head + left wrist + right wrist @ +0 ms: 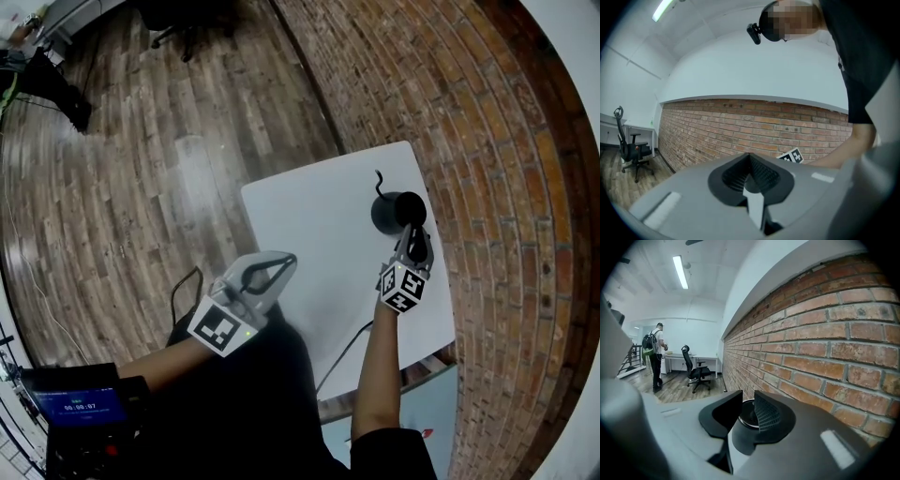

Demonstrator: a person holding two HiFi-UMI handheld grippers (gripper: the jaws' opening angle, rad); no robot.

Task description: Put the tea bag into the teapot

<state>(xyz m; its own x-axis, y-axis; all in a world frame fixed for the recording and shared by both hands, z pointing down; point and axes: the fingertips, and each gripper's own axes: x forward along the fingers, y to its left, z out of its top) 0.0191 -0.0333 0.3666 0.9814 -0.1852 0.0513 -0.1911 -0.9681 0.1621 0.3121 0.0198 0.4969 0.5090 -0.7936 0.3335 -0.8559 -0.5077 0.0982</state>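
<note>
Right gripper view is showing the right gripper [748, 393] half open over the teapot [748, 418], holding nothing. No tea bag is showing; maybe it is lying inside already. The left gripper [750, 157] is sitting shut.

Head camera looks steeply down from high up: table [300, 225], teapot [397, 212], left gripper [286, 262] and right gripper [414, 232] are all in frame. The left gripper camera sits low, facing level at the brick wall [740, 126] and catching the other gripper's marker cube [791, 156]. The right gripper camera hangs close over the teapot, looking along that same wall.
</note>
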